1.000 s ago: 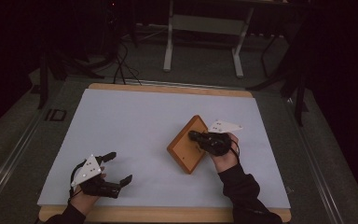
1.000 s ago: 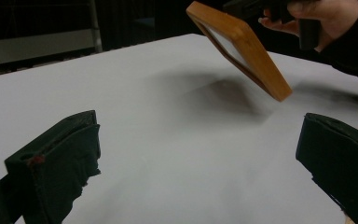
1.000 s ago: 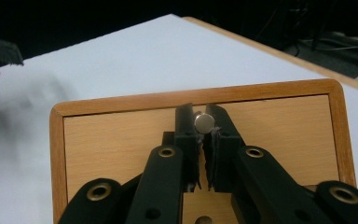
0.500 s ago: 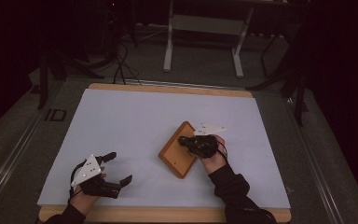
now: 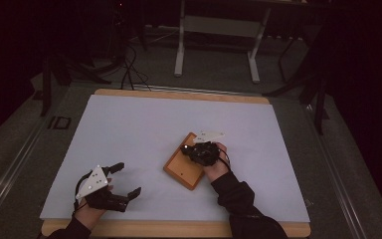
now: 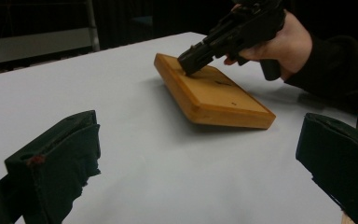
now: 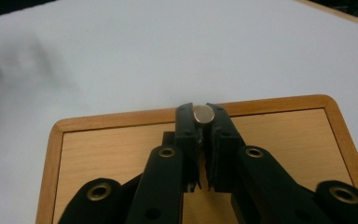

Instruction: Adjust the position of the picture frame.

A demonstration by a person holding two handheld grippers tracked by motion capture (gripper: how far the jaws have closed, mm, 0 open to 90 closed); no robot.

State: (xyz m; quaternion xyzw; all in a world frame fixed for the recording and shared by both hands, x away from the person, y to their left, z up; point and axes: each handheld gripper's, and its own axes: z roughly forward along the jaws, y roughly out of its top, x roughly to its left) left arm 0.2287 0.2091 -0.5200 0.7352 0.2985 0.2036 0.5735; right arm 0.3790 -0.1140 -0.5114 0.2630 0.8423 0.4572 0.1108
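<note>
A flat wooden board [image 5: 181,170] with a raised rim lies slantwise on the white sheet, right of centre. My right gripper [image 5: 186,148] comes down on its far end, shut on a small pale round knob [image 7: 203,113] by the board's rim [image 7: 284,103]. In the left gripper view the board [image 6: 214,95] throws a shadow along its near side, and the right gripper [image 6: 189,60] presses at its top. I cannot tell whether the board is lifted. My left gripper [image 5: 128,178] rests near the front left edge, open, with bare sheet between its jaws [image 6: 198,158].
The white sheet [image 5: 139,129] covers a wooden table whose edge [image 5: 179,228] shows at the front. Beyond the far edge stand a metal frame [image 5: 214,30] and cables [image 5: 129,69] on the dark floor.
The right gripper and the board have moved left and a little toward the person. The left gripper has stayed where it was.
</note>
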